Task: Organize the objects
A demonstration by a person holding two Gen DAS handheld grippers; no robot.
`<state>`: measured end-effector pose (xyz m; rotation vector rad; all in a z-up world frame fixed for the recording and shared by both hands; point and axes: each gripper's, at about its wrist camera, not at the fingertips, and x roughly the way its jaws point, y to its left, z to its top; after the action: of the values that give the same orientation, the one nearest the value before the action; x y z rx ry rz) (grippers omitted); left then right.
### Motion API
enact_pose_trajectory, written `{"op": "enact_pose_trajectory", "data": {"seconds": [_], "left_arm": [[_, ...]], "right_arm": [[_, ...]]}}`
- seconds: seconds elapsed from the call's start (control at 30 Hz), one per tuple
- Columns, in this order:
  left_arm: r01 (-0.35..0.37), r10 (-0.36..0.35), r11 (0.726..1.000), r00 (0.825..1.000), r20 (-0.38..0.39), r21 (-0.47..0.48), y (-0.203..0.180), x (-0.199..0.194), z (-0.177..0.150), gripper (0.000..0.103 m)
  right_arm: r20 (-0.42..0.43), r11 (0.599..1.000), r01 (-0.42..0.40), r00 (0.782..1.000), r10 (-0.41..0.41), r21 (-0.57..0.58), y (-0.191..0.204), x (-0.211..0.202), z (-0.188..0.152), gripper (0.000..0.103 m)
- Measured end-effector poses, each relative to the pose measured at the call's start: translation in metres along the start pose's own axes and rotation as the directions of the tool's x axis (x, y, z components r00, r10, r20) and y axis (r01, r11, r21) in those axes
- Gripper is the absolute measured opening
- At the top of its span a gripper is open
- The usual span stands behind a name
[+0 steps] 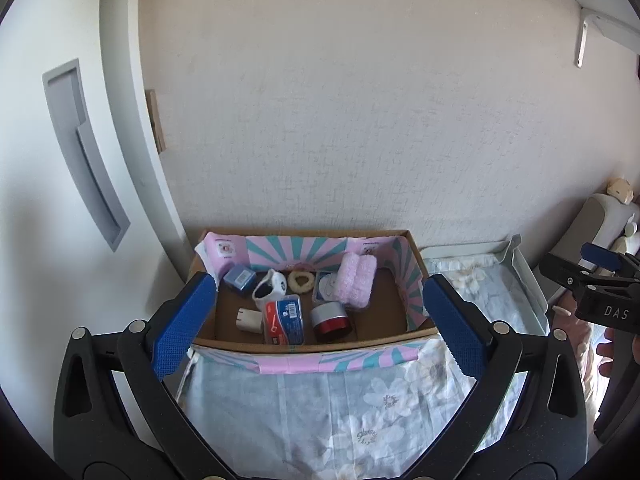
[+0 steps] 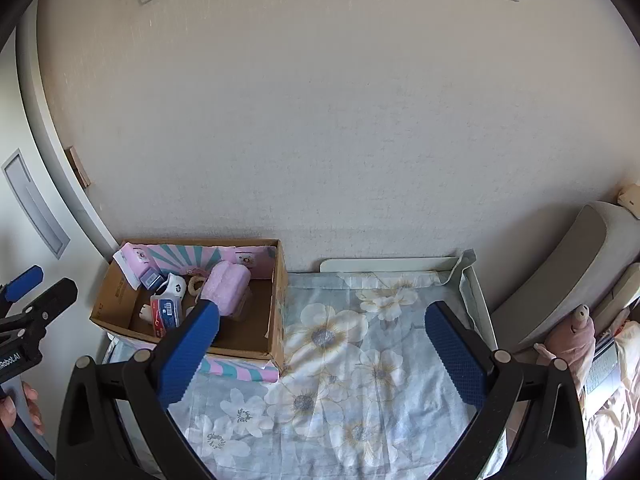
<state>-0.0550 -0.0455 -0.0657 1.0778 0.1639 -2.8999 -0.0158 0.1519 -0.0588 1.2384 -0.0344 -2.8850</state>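
Tongs in your left hand (image 1: 316,320) gape wide and empty, framing the cardboard box (image 1: 416,256) at twelve o'clock; the pink towel roll (image 1: 356,280), red-based tin (image 1: 331,318) and other items lie inside. Your right tongs (image 2: 320,350) gape equally wide and empty above the floral-clothed surface (image 2: 360,360).

Soft daylight, mild shadows, sharp centre, strong fisheye bending, dark corners

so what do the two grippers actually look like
Both the left gripper and right gripper have black plastic frames with silver rivets and blue textured finger pads. White lettering marks their bodies. Bare fingers grip the handles; no cables show.
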Motion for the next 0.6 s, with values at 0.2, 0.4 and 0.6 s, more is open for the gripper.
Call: {"op": "enact_pose_trajectory", "data": {"seconds": [0.2,0.4,0.6], "left_arm": [[0.001,-0.001,1.000,1.000,-0.002,0.004,-0.0020,-0.0035,0.0007,0.103],[-0.003,0.003,1.000,1.000,-0.018,0.006,-0.0026,-0.0023,-0.0017,0.103],[-0.008,0.008,1.000,1.000,-0.022,0.008,-0.0024,-0.0020,-0.0025,0.103]], "right_arm": [[0.006,1.000,-0.003,1.000,0.003,0.007,-0.0047,-0.0005,0.0009,0.103],[0.005,1.000,-0.003,1.000,0.003,0.009,-0.0050,-0.0008,0.0011,0.103],[0.001,1.000,-0.001,1.000,0.001,0.013,-0.0058,-0.0009,0.0012,0.103]]}}
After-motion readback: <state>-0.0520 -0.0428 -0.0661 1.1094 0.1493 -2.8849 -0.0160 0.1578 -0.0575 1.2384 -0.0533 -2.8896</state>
